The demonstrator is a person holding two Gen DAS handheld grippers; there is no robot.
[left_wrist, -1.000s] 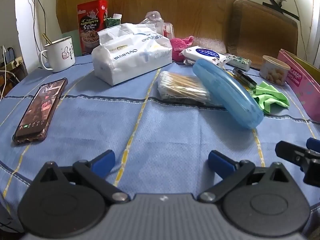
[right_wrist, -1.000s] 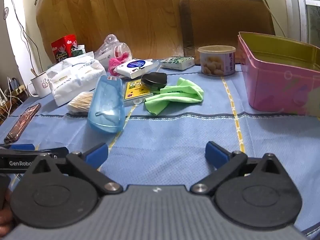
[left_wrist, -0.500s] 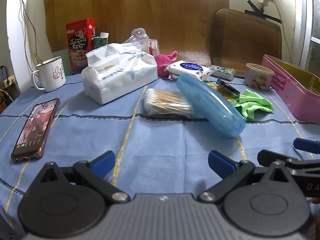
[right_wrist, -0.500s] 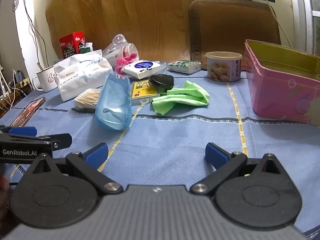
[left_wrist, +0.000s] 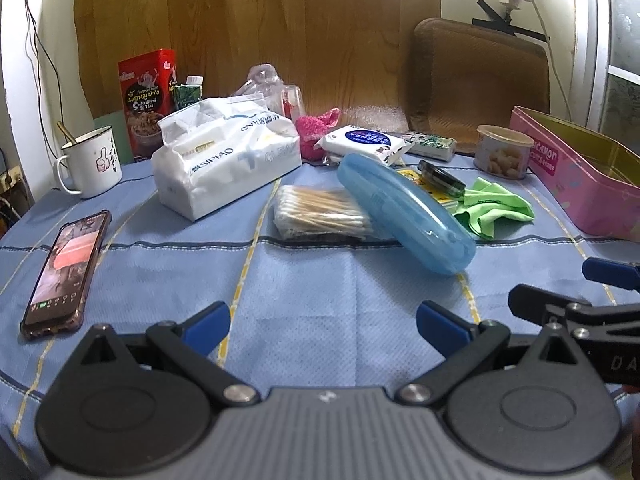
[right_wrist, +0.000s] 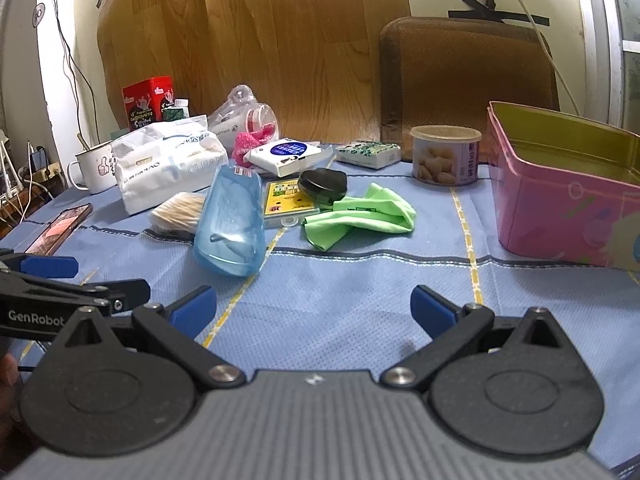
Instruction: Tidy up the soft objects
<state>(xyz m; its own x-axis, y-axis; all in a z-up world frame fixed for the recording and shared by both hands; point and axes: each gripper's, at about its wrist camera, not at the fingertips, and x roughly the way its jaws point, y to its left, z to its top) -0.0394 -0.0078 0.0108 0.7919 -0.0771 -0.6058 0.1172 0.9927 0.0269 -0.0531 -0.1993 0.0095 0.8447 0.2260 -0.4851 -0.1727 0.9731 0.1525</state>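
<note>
Right wrist view: right tool [right_wrist: 313, 309] and left tool [left_wrist: 323, 327] both gape wide, holding nothing; crumpled lime-green cloth [right_wrist: 362, 216] lies on blue-clothed desk [right_wrist: 360, 280], beside open pink tin box [right_wrist: 560, 200].

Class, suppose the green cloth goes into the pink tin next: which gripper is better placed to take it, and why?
Probably the right gripper: the green cloth lies just ahead of its open jaws, with the pink tin on its right. From the left gripper, the blue case lies in the way.
</note>
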